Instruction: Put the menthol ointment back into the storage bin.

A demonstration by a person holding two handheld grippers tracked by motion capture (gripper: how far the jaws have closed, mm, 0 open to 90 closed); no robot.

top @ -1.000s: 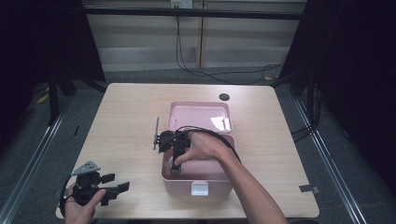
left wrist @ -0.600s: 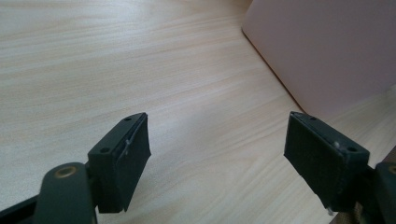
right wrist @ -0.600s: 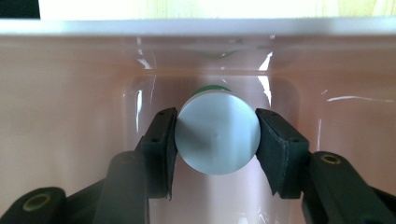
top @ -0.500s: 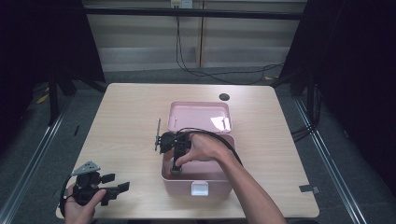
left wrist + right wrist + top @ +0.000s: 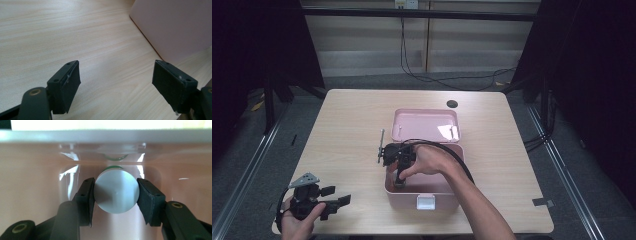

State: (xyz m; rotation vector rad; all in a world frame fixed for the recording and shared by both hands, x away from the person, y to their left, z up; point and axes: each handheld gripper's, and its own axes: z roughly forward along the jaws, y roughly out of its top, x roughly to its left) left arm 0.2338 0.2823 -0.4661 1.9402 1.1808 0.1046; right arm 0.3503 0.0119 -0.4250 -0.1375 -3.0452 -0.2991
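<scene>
A pink box [image 5: 444, 197] stands open in the middle of the table, its lid [image 5: 426, 125] lying back behind it. My right gripper [image 5: 399, 181] points down into the box at its left side. In the right gripper view it [image 5: 116, 196] is shut on a white cylinder with a green band [image 5: 117, 190], close to the box's inner wall [image 5: 32, 170]. My left gripper [image 5: 339, 196] rests in a hand near the table's front left corner. Its jaws [image 5: 116, 80] stand wide open over bare wood, with the box's outer wall [image 5: 175, 27] ahead to the right.
A white latch [image 5: 426, 201] sits on the box's front. A dark round hole [image 5: 452, 104] marks the tabletop [image 5: 342, 125] at the back. The right gripper's cable [image 5: 452, 155] loops over the box. Dark floor and rails surround the table.
</scene>
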